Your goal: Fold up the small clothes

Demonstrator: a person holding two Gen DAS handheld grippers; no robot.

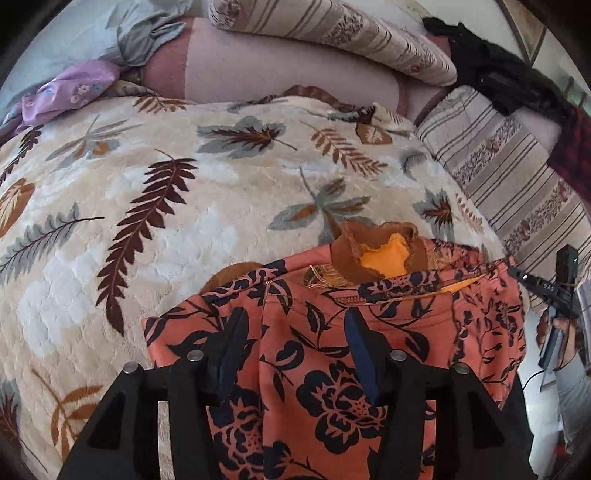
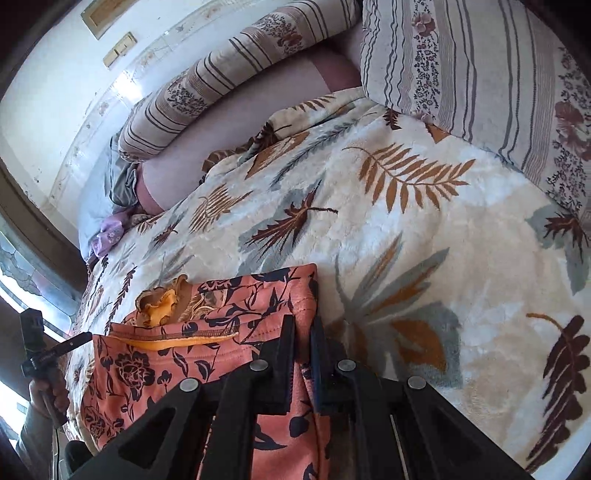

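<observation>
My left gripper (image 1: 295, 325) stands open above the garment (image 1: 332, 350); its two fingers are apart and the cloth lies under them, not pinched. My right gripper (image 2: 303, 332) is closed, and a fold of the garment's edge sits between its fingers, so I read it as gripping the cloth.

The garment is a small salmon-orange piece with dark flowers, a brown collar (image 1: 376, 243) and a yellow lining. It lies on the blanket (image 1: 166, 192), at the near edge, close to me. In the right view it is to the left of the gripper and partly under it.

The blanket is cream with brown and grey leaves. Behind it are striped pillows (image 1: 332, 33), a lilac cloth (image 1: 70, 88) and a grey cloth (image 1: 147, 40) to the left, and a black cloth (image 1: 491, 74) over the bed frame to the right.

I see no container here. I can read no label or writing; the garment shows no tag.
</observation>
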